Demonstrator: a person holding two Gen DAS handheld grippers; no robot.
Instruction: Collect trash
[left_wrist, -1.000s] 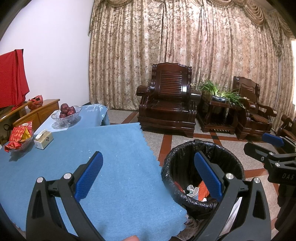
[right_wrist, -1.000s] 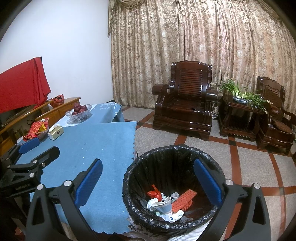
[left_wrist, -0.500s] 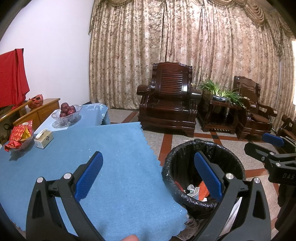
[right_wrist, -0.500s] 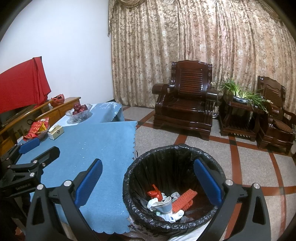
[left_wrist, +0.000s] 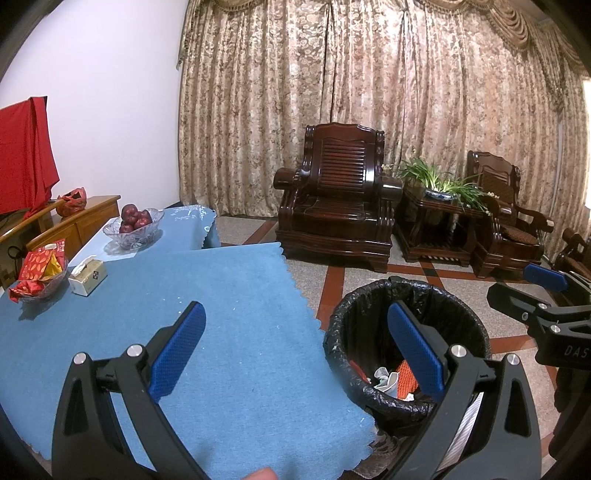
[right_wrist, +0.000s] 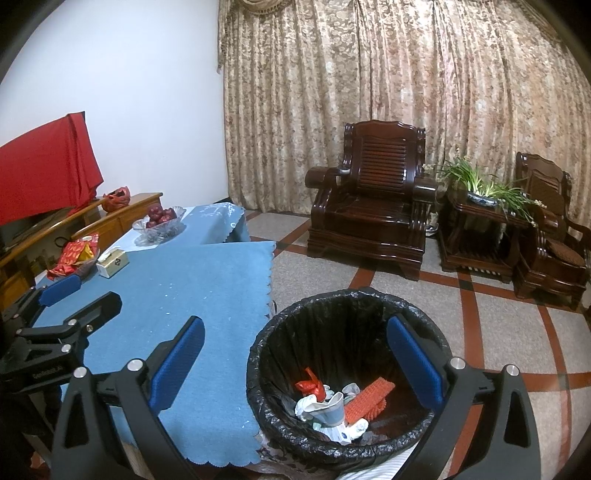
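Observation:
A black-lined trash bin stands on the floor at the table's right edge; it also shows in the left wrist view. It holds crumpled white paper, a red wrapper and an orange ridged piece. My left gripper is open and empty, above the blue tablecloth's near right corner. My right gripper is open and empty, above the bin's left rim. Each gripper shows at the edge of the other's view.
On the table's far left stand a glass bowl of red packets, a tissue box and a bowl of apples. Dark wooden armchairs and a side table with a plant stand before the curtains.

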